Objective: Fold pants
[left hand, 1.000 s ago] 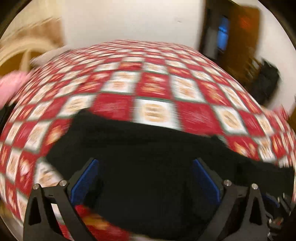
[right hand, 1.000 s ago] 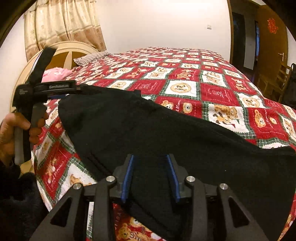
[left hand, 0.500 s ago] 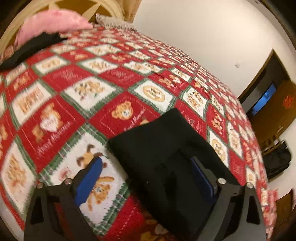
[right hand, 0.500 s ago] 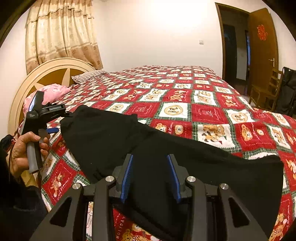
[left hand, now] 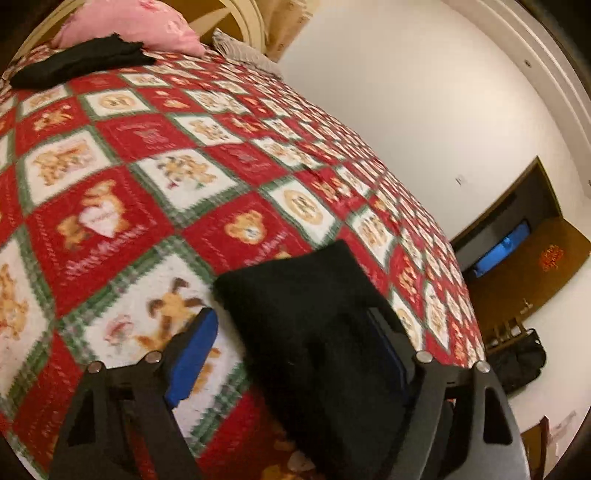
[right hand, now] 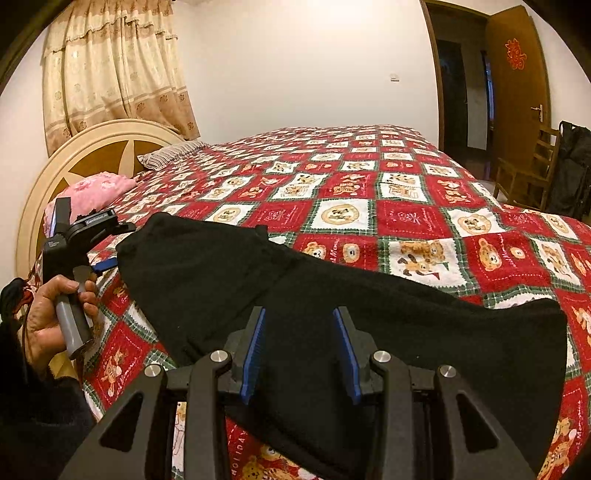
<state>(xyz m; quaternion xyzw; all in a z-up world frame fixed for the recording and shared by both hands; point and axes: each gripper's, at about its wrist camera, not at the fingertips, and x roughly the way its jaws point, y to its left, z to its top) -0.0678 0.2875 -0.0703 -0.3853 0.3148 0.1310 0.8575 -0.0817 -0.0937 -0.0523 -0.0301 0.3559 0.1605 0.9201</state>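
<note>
Black pants (right hand: 332,295) lie stretched across the near side of a red bear-print bedspread (right hand: 369,184). In the left wrist view their left end (left hand: 314,332) sits between the fingers of my left gripper (left hand: 291,317), whose jaws are closing. The left blue pad (left hand: 192,350) is still clear of the cloth, and the right one is half covered by it. In the right wrist view a hand holds that left gripper (right hand: 107,254) at the pants' left end. My right gripper (right hand: 299,314) is over the middle of the pants, pads partly apart, with black cloth filling the gap.
A pink pillow (left hand: 147,22) and a second black garment (left hand: 81,62) lie by the round headboard (right hand: 74,155). A striped pillow (right hand: 173,153) is farther back. A wooden chair (right hand: 528,177) and a black bag (right hand: 572,166) stand past the bed by the door.
The left gripper rolled, came down to the pants' left end, and its jaws narrowed around it. The right gripper stayed over the pants, tilting up a little.
</note>
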